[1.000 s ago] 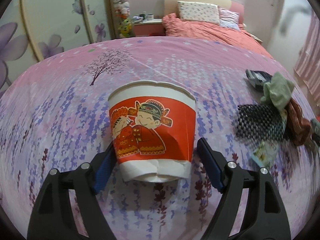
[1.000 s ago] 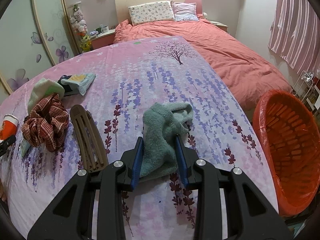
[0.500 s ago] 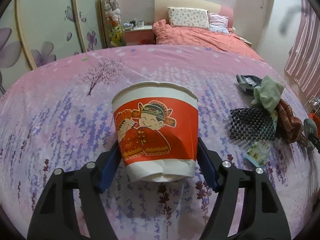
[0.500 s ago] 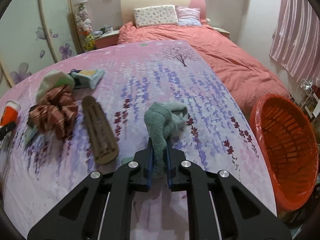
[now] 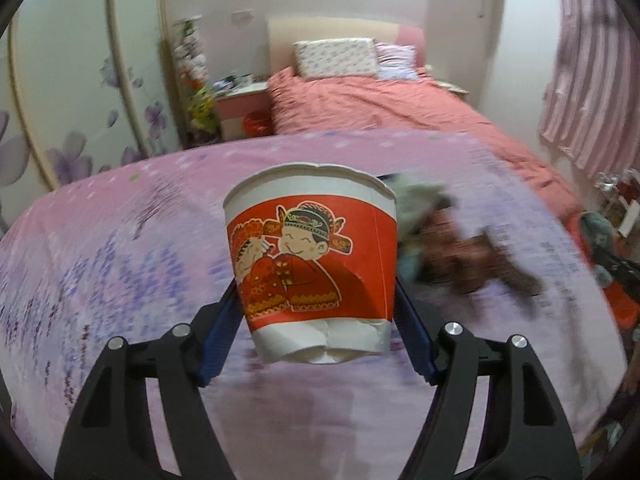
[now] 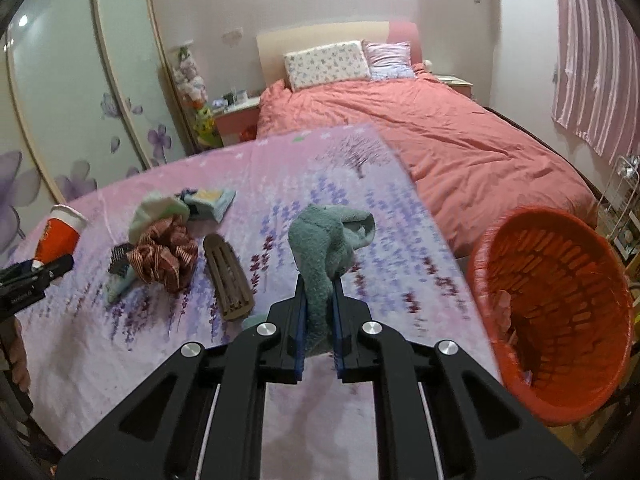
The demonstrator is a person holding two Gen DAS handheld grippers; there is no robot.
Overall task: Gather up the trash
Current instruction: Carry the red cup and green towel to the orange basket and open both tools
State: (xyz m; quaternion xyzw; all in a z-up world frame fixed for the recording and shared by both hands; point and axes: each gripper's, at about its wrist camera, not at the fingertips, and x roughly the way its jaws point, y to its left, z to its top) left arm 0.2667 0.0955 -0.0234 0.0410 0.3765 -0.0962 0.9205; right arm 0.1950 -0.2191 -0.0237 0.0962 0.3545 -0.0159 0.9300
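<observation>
In my left tongs [image 5: 318, 316] I hold a paper cup [image 5: 312, 264], red with a cartoon couple on it. The blue pads press its lower sides and its base hangs clear of the purple flowered table [image 5: 100, 280], so it is lifted and upright. In my right tongs [image 6: 319, 320] I hold a green sock [image 6: 324, 248]. The jaws are squeezed nearly together with only the fabric between them, and the sock stands up out of the grip, off the table.

The orange basket [image 6: 560, 320] sits on the floor just past the right edge of the table, near my right tongs. It looks mostly empty; I see some pale scraps low inside, but cannot tell what they are. So I judge the job is at an early stage: two things are picked up, and neither is in the basket yet.

More is left on the table. A red striped cloth [image 6: 164, 254] lies bunched up, with a pale green cloth [image 6: 156, 212] touching it at the back. A small folded blue and yellow cloth [image 6: 210, 202] lies just behind those. A brown slatted wooden piece [image 6: 228, 280] lies just beside the striped cloth. Something dark and netted [image 6: 120, 256] pokes out from under the pile.

The sock has the shorter trip to the basket. The cup has to cross the whole table, over that pile. After both drops, I reckon several more pickups remain, whichever of these items count as trash.
</observation>
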